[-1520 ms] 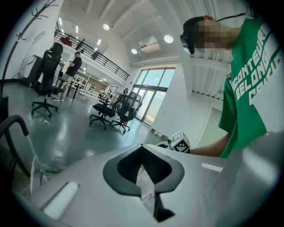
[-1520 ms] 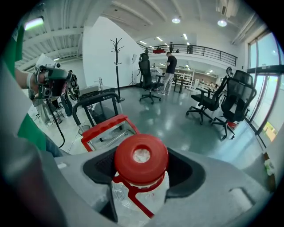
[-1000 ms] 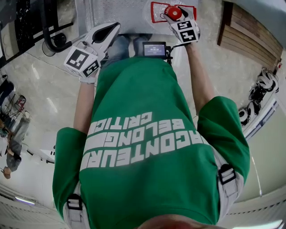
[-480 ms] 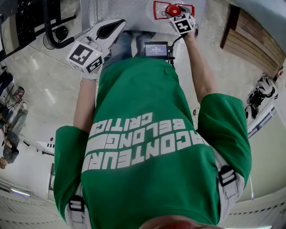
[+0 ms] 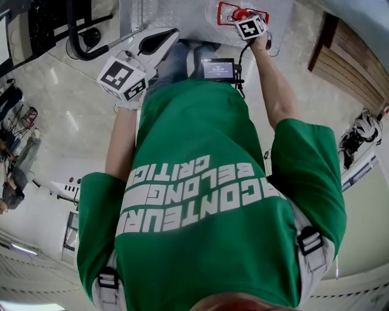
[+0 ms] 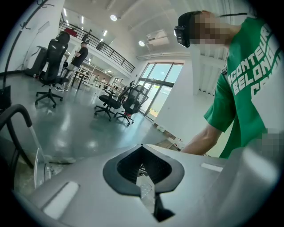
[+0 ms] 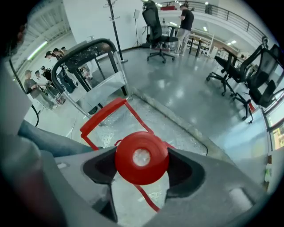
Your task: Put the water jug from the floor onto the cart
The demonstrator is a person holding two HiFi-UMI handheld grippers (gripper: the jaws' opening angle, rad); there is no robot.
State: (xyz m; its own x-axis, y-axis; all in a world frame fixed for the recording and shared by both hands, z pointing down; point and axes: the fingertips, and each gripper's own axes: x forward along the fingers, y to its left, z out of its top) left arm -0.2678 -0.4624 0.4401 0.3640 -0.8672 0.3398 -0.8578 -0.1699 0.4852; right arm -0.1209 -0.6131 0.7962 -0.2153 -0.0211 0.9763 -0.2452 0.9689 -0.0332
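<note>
While looking along right gripper (image 7: 142, 160): jaws closed partway onto red cap (image 7: 142, 153) of water jug (image 5: 223, 12), one jaw pressed against each side of cap, cap filling gap. Just beyond jaws, up-left of cap: red handle (image 7: 103, 114) of jug. Jug over diamond-plate deck (image 7: 186, 133) of cart (image 5: 182, 15); cannot tell whether standing on deck or held just above. Farther beyond jaws, to left, upright: black push bar (image 7: 82, 49) of cart. Past deck edge, grey floor (image 7: 191, 88), office chairs (image 7: 155, 26) far beyond jaws, coat stand (image 7: 113, 22) near them, people standing far off at left and at top.

On left gripper (image 6: 142, 145): jaws shut, tips touching, nothing between. Bit of diamond plate visible through opening behind tips. Glossy floor beyond tips, more office chairs far out, green shirt (image 6: 248, 75) and bare forearm (image 6: 199, 144) to right of jaws.

From head view: both grippers held out ahead of green shirt, left gripper tips near cart's front edge, apart from jug and to left of it; right gripper on top of jug at right part of deck. At waist, between the two arms, behind both sets of jaws: small screen (image 5: 217, 68).
</note>
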